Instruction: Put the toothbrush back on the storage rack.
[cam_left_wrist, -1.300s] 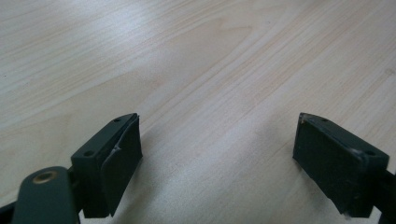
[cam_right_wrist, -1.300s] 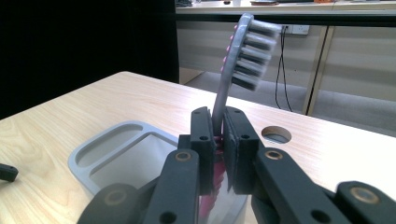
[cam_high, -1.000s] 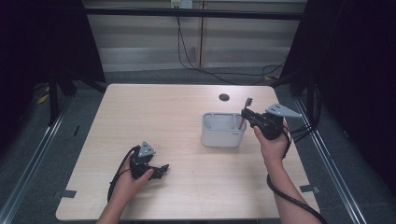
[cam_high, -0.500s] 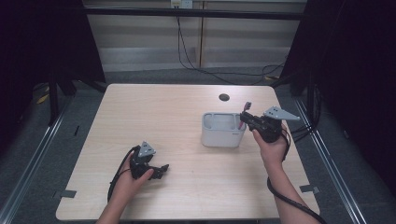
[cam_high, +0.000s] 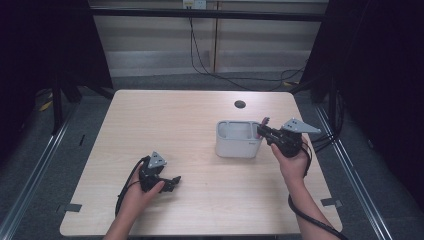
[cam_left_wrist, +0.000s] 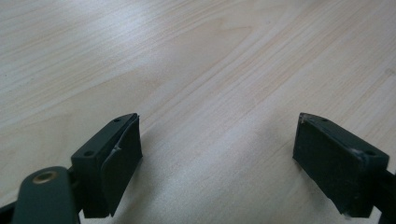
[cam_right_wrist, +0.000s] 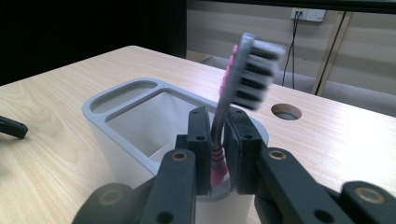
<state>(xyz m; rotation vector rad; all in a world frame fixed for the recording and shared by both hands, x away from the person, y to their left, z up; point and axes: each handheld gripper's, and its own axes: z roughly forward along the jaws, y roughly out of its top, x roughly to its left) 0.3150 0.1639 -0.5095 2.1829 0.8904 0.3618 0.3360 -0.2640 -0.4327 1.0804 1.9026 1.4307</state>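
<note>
A toothbrush with a pink handle and grey bristles stands upright between the jaws of my right gripper, its lower end inside the small right compartment of a grey holder. The jaws have just been opening a little, but the pads still touch the handle. In the high view the right gripper is at the right end of the holder, with the toothbrush sticking up from it. My left gripper rests low on the table near the front left. In its own view the left gripper is open over bare wood.
The wooden table has a round cable hole behind the holder. Dark curtains and a metal frame surround the table. Cables trail from both grippers toward the front edge.
The right gripper has brought the toothbrush down, so its head now stands lower, close above the holder's right end. The left gripper has not moved.
</note>
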